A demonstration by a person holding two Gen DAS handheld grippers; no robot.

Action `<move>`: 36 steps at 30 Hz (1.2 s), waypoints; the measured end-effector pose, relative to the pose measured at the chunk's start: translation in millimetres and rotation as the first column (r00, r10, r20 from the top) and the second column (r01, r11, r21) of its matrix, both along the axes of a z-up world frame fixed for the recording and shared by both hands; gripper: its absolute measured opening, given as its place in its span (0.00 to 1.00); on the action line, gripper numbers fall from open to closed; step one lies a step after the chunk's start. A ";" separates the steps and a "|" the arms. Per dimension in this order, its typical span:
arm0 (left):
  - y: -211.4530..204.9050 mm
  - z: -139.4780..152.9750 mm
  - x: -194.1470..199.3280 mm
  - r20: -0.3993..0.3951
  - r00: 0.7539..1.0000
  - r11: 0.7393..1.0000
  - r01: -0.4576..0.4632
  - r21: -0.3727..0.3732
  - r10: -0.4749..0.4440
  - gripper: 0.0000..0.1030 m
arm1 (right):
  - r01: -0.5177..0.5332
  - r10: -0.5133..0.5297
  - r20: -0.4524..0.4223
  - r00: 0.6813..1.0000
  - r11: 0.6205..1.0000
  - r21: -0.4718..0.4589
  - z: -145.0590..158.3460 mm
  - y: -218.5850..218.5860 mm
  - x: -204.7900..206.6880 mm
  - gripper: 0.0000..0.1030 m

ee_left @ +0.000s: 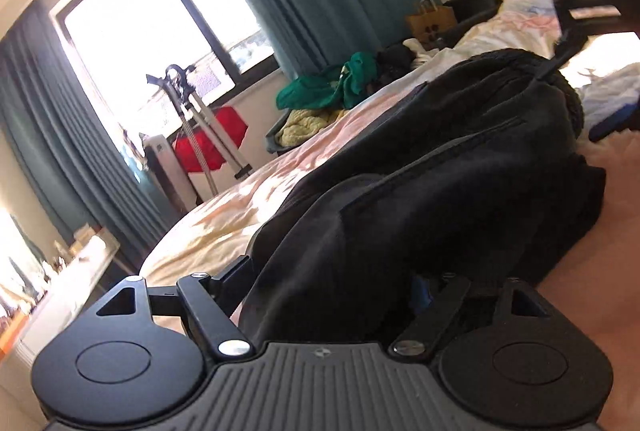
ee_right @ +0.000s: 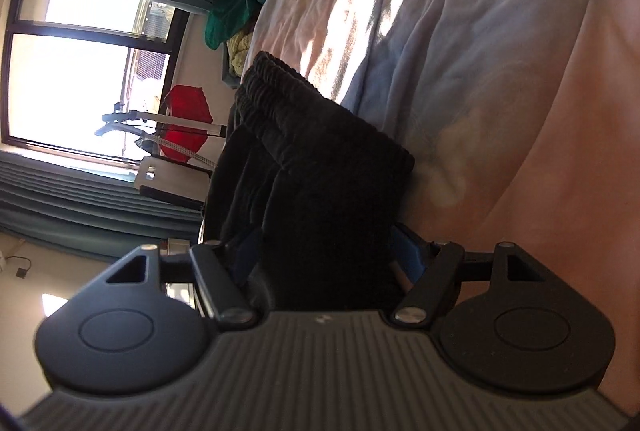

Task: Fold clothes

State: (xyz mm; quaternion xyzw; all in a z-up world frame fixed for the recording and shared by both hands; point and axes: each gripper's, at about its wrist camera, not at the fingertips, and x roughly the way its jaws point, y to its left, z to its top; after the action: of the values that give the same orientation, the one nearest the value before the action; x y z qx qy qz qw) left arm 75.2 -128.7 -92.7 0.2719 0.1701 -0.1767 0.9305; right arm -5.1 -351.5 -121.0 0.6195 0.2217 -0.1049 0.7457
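Left gripper (ee_left: 332,295): spread, trousers (ee_left: 440,167) between jaws, unpinched.
Right gripper (ee_right: 328,263): spread likewise.
Progress: trousers (ee_right: 320,151) judged folded; pile (ee_left: 332,83) left.

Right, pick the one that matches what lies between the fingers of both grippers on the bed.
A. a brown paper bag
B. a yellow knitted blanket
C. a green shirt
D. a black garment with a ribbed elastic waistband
D: the black garment with a ribbed elastic waistband fills the gap of the right gripper, and the same dark fabric sits between the fingers of the left gripper on the pale bedsheet.
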 end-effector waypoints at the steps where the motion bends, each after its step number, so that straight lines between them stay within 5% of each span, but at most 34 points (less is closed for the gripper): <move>1: 13.4 4.5 5.0 -0.035 0.999 0.998 -0.017 -0.065 0.014 0.70 | -0.009 0.009 0.006 1.000 1.000 0.006 -1.1 3.5 2.1 0.71; 5: 45.6 21.4 23.7 -0.120 0.991 0.957 -0.097 -0.275 0.066 0.54 | -0.015 0.015 0.000 1.000 1.000 -0.027 -2.0 14.9 12.3 0.71; 10: 88.1 37.6 48.4 -0.241 0.960 0.867 -0.240 -0.437 0.144 0.53 | -0.041 0.050 0.061 0.997 0.989 -0.140 15.5 32.7 18.1 0.68; 13: 117.1 29.5 69.7 -0.363 0.911 0.799 -0.363 -0.479 0.196 0.55 | -0.110 0.127 0.071 0.989 0.972 -0.209 25.5 45.1 19.9 0.68; 17: 153.3 11.8 62.3 -0.518 0.834 0.724 -0.477 -0.498 0.192 0.59 | -0.150 0.142 -0.050 0.989 0.950 -0.273 21.1 52.0 25.7 0.73; 22: 149.5 13.1 37.7 -0.485 0.857 0.749 -0.435 -0.500 0.173 0.65 | -0.134 0.120 -0.067 0.990 0.956 -0.261 13.6 50.9 23.7 0.81; 28: 155.0 21.9 30.3 -0.542 0.838 0.738 -0.404 -0.540 0.061 0.80 | -0.081 0.074 -0.048 0.996 0.984 -0.160 -3.2 44.8 21.6 0.84; 31: 165.4 25.6 36.6 -0.570 0.822 0.675 -0.409 -0.614 -0.021 0.97 | -0.070 0.066 -0.031 0.997 0.989 -0.131 -5.6 42.8 23.8 0.85; 36: 190.9 14.3 55.1 -0.612 0.782 0.492 -0.489 -0.720 -0.119 1.00 | -0.090 0.095 0.027 0.995 0.983 -0.157 10.4 48.4 21.5 0.85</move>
State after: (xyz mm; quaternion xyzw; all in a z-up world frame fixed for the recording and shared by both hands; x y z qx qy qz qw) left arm 130.3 62.1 -78.4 -0.3119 0.3697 -0.2033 0.8513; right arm 16.4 -303.1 -110.6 0.5500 0.2284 -0.0765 0.7996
